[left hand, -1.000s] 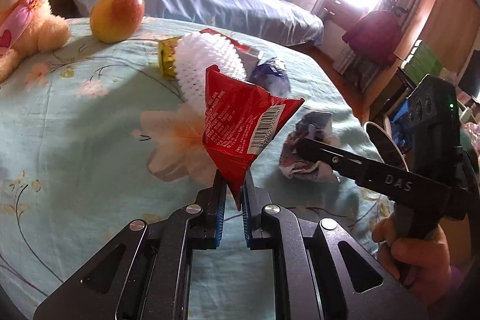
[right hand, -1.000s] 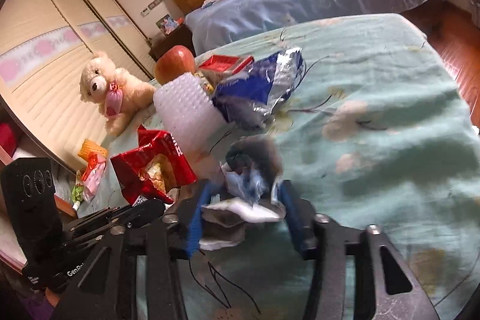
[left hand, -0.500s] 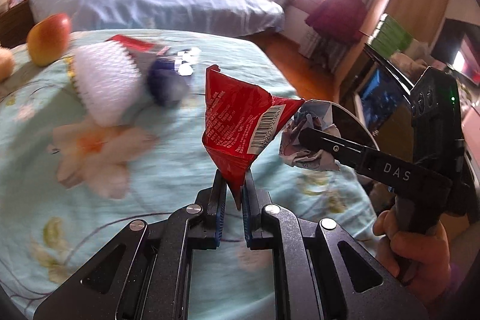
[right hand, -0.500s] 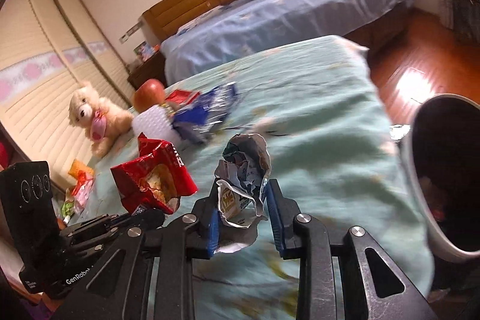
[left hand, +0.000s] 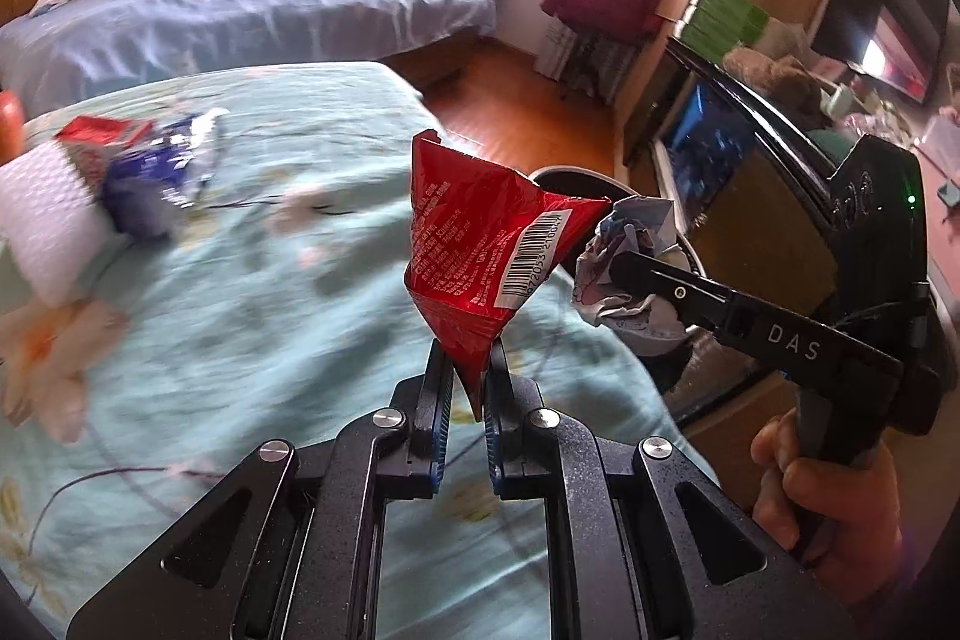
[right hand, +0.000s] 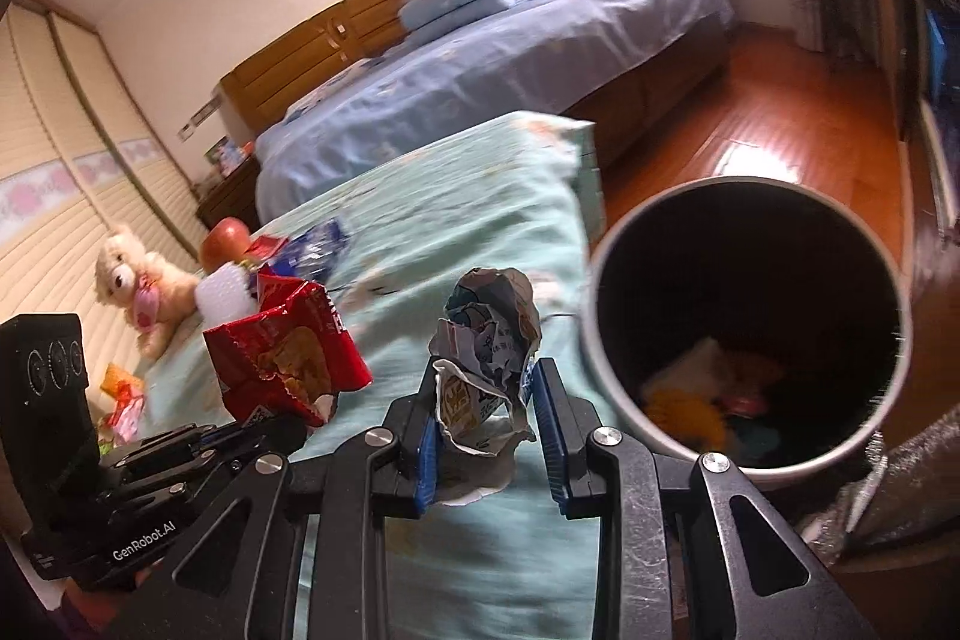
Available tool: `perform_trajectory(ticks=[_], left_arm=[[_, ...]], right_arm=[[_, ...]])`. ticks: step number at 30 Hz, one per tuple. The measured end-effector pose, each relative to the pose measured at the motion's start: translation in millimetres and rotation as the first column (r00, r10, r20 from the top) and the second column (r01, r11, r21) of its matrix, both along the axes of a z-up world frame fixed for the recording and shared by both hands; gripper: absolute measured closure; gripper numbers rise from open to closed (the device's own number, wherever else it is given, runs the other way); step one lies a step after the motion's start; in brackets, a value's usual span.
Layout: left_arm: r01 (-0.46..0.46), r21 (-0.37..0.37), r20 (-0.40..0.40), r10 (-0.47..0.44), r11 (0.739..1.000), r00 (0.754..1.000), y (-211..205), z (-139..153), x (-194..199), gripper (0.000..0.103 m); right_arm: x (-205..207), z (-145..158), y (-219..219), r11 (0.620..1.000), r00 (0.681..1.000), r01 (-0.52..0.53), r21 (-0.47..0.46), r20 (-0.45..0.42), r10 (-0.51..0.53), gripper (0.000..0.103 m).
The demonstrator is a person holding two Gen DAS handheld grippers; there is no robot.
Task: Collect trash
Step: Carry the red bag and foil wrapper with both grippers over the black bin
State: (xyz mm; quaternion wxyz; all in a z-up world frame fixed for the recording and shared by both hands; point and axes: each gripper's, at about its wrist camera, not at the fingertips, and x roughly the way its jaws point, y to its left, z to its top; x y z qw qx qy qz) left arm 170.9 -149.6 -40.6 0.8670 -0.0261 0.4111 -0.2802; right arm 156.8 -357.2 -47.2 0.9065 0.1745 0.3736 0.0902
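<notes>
My left gripper (left hand: 467, 388) is shut on a red snack bag (left hand: 480, 250) and holds it upright above the teal bedspread; the bag also shows in the right wrist view (right hand: 288, 352). My right gripper (right hand: 486, 400) is shut on a crumpled paper ball (right hand: 489, 334), seen in the left wrist view (left hand: 624, 274) to the right of the bag. A round trash bin (right hand: 624, 400) with several pieces of trash inside stands on the floor just right of the paper ball. Its rim (left hand: 576, 175) peeks out behind the bag.
On the bedspread (left hand: 240, 310) lie a blue foil wrapper (left hand: 162, 166), a red packet (left hand: 96, 130) and a white foam net (left hand: 42, 220). An apple (right hand: 225, 241) and a teddy bear (right hand: 138, 280) sit farther back. A blue bed (right hand: 480, 70), wood floor and a cabinet surround.
Both grippers have swung right with their loads, away from the litter on the bedspread. The trash bin has come into full view close beside the paper ball.
</notes>
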Motion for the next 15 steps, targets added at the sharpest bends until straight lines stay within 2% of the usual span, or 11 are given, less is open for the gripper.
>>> perform_trajectory(ticks=[15], left_arm=[[0.097, 0.033, -0.003, -0.097, 0.995, 0.995, -65.3, 3.2, 10.4, 0.094]], right_arm=[[-6.8, -6.3, -57.9, 0.992, 0.993, 0.116, -0.04, -0.003, -0.116, 0.074]])
